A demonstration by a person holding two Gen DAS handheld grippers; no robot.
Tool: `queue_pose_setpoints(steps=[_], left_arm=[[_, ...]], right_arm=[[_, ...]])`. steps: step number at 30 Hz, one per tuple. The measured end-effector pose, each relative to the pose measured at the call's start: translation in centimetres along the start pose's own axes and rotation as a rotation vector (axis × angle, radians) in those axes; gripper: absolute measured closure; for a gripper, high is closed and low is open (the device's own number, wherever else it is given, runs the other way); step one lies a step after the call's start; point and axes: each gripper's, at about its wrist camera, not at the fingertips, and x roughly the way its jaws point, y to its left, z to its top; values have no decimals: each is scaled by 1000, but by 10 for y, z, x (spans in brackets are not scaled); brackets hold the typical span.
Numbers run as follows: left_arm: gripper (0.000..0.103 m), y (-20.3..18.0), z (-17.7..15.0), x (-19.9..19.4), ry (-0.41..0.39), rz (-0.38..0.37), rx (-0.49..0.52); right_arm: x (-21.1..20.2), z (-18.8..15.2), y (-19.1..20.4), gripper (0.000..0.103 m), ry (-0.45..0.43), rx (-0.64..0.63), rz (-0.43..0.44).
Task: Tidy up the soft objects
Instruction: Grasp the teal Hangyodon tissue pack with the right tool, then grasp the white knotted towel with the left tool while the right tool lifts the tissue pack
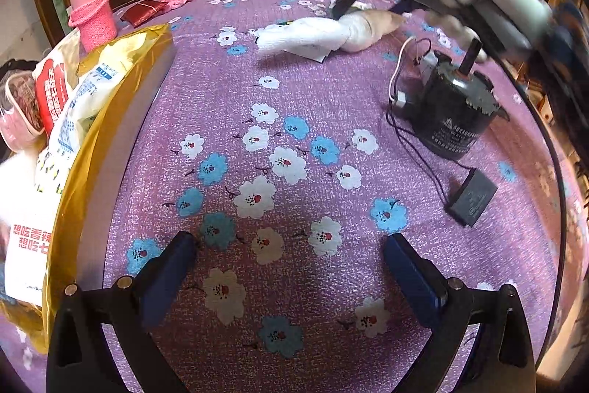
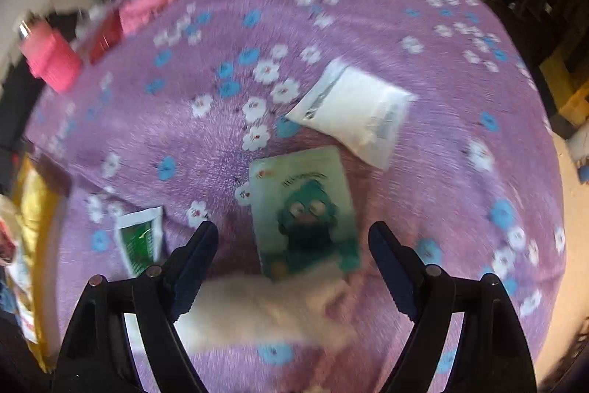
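Both claws gaping, empty: left claw (image 1: 291,277) hovering over bare flowered cloth (image 1: 331,120). We're bringing right claw (image 2: 292,279) down astride blurry white soft thing (image 2: 265,308), beside green cartoon pack (image 2: 305,209). Judging pick-up step; nxt: lower, squeeze, carry twd gold bag (image 1: 110,120).

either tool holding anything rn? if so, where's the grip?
Nothing is held. The left tool is open over bare bedspread. The right tool is open above a white soft object, pads not touching it.

Motion blur smears the white plush toy (image 2: 265,304) (edges undefined).
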Motion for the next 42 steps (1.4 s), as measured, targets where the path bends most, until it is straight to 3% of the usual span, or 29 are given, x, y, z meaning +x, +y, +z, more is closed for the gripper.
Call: queue_pose_setpoints(steps=[3,4,5,6,7,10,12,18,22,25,27,32,34,36,42], left_arm=[[1,0,1,1,8,-6,15],[1,1,2,2,12,-13,22],[1,2,3,2,17,-25,30],[1,2,3,1,23,-34,34],[1,4,5,1,31,-48,38],[1,15,21,-5,47,-187,-8],[1,26,38,-14,12,-227,-60],[1,48,88,-20,-55,-213,-161],[1,20,121,-4,-100,-173,5],[19,-8,144,16,-108,-179,170],[33,-30,160,34,-86,-183,296],[39,-64,180,81,16,-227,485],[40,-67,186,87,33,-282,468],[56,-72,193,98,57,-303,437],[59,-71,191,92,28,-319,359]], right_arm=[[14,4,8,26,37,-38,-18],[12,2,10,43,15,-48,-26],[9,1,9,54,3,-46,-18],[3,-1,2,56,-6,-19,39],[-3,-3,-3,56,-23,4,64],[-26,-15,-21,57,-103,43,102],[-44,-26,-37,57,-155,93,167],[-106,-77,-79,56,-356,186,310],[-120,-115,-92,56,-396,228,415],[-113,-134,-104,55,-417,261,454],[-102,-138,-112,55,-423,294,491],[-79,-139,-129,55,-387,370,567],[-79,-139,-128,55,-388,362,572],[-79,-138,-125,55,-387,350,565],[-76,-138,-122,55,-391,347,564]])
